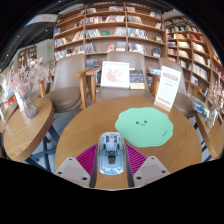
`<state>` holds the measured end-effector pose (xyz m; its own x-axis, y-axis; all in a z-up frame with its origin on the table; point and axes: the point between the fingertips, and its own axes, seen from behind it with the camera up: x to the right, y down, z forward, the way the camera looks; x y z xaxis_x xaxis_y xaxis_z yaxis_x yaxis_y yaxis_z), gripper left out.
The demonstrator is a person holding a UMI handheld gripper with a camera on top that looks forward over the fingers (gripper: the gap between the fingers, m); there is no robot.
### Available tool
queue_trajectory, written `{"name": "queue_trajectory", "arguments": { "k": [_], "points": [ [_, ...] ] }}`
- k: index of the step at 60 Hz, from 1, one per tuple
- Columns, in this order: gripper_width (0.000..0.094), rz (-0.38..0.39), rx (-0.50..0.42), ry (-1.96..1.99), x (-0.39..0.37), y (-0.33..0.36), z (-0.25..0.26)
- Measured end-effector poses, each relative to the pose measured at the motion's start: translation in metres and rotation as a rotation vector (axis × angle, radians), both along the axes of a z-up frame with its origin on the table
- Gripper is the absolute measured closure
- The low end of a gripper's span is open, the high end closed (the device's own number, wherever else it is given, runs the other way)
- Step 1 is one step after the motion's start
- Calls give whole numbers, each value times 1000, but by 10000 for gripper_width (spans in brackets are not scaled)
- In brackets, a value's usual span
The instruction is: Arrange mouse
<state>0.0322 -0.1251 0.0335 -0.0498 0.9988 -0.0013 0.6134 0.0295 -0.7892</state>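
Observation:
A translucent blue-grey mouse [111, 152] sits between my gripper's [112, 160] two fingers, its nose pointing away from me. Both magenta pads [88, 158] press against its sides, so the gripper is shut on the mouse. Just ahead and to the right lies a round mint-green mouse mat [144, 126] with a small smiling face, on the round wooden table [90, 122]. The mouse is near the table's front edge, left of the mat.
Beyond the table stand wooden chairs [88, 82], an upright sign card [168, 87] and a book display [116, 73]. Tall bookshelves [110, 30] line the back wall. A second round table [25, 125] with a vase of flowers [27, 85] stands at the left.

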Motion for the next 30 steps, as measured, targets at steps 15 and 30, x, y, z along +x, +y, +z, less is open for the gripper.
{"name": "queue_trajectory", "arguments": {
  "k": [15, 30],
  "points": [
    [508, -91, 25, 70, -100, 81, 47],
    [479, -136, 8, -33, -141, 134, -36]
  ]
}}
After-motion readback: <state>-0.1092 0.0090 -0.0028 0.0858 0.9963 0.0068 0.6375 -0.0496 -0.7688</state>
